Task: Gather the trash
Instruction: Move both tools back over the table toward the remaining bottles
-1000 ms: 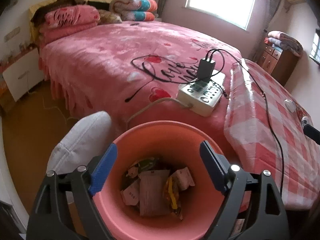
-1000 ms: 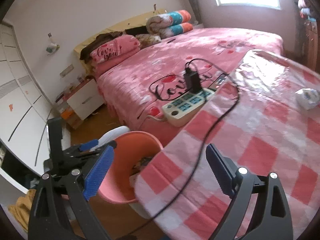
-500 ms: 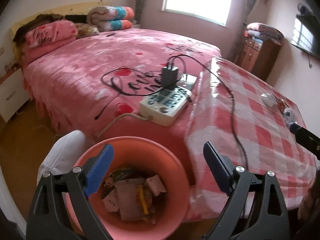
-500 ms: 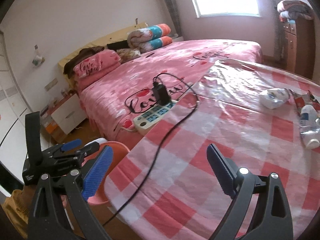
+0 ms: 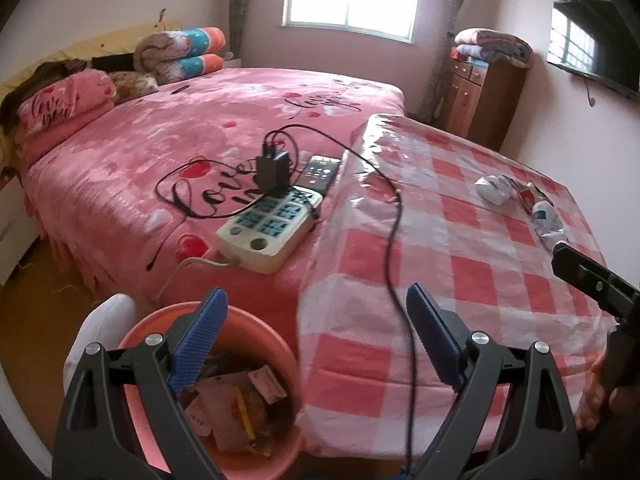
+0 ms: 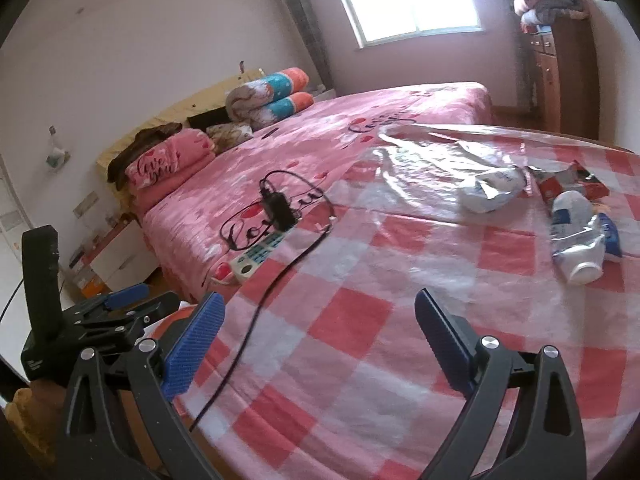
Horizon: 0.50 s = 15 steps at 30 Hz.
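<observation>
Here, the left gripper [image 5: 316, 336] stands wide, with nothing between its 2 blue pads; its jaws have just been opening. It hangs above the near left corner of the desk [image 5: 460, 240], which carries a pink-and-white checked cloth under clear plastic. Below its left finger sits a pink bin [image 5: 256, 328] on the floor, holding paper scraps and wrappers. A white rounded object [image 5: 100, 328], unclear in kind, stands just left of the bin.

The right gripper [image 6: 318, 334] is also spread wide and holds nothing. It points across the desk from the near edge.

The trash lies at the far right of the desk. In the right wrist view, a crumpled white bag [image 6: 494, 192] lies farthest, a red wrapper [image 6: 576, 184] lies just right of it, and a squashed white bottle [image 6: 576, 236] with a blue label lies nearer, beside the wrapper. All 3 are well apart from both grippers.

A black cable [image 6: 280, 280] runs from the near desk edge across the cloth to a black charger [image 5: 272, 172]. The charger is plugged into a white power strip [image 5: 268, 228] on the pink bed [image 5: 160, 152] left of the desk. A remote control [image 5: 320, 170] lies just beyond the strip, touching the desk edge.
</observation>
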Motion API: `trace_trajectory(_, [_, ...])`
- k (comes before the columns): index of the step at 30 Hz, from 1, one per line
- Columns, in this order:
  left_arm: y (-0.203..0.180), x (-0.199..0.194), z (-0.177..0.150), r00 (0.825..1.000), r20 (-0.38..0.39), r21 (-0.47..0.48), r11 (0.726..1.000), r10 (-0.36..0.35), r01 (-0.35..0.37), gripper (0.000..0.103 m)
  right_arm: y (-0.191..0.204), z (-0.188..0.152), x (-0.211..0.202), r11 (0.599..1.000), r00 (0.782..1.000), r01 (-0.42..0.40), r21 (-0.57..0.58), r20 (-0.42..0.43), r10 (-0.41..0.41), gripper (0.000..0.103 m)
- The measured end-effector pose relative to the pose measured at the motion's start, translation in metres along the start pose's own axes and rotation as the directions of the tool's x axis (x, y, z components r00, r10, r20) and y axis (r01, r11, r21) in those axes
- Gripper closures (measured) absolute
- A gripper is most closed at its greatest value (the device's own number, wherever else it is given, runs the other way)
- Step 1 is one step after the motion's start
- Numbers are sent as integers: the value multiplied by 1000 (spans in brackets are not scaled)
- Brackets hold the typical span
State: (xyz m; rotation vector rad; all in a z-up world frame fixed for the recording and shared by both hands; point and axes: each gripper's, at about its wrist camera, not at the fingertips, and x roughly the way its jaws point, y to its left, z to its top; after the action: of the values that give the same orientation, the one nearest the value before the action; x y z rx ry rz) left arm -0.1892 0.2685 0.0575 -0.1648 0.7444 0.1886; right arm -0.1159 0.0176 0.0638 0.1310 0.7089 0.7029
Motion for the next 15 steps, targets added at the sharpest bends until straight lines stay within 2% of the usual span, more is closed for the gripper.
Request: trace_trajectory(15, [-60,9,15,999,-2,100,994,-38,38,12,-44,1,-22,998,998,48,51,48,-51,8])
